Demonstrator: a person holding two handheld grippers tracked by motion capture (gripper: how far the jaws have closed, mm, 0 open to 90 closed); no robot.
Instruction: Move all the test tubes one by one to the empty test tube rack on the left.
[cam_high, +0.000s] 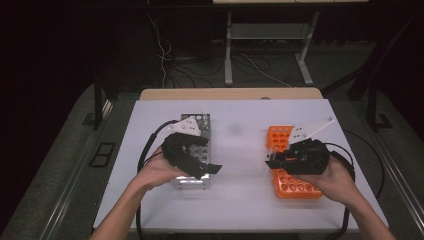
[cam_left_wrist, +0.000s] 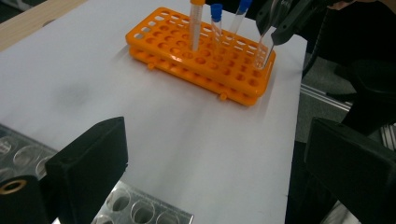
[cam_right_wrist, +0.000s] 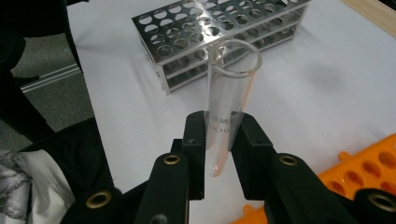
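White tabletop (cam_high: 240, 200) under dark surroundings: the right gripper (cam_right_wrist: 218, 140) clamps an uncapped glass tube (cam_right_wrist: 229, 98) just above the orange rack (cam_left_wrist: 201, 51) near the right edge, seemingly bound for the steel rack (cam_right_wrist: 219, 28), where the left gripper (cam_high: 212, 170) waits open.

Table (cam_high: 235, 200) brightly lit, bkgd dark; high view soft, claw views slightly blurred w/ foreground defocused.

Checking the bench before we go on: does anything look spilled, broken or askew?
Nothing stands out. The right gripper clamps an empty, uncapped glass test tube, which looks intact; capped tubes stand in the orange rack.
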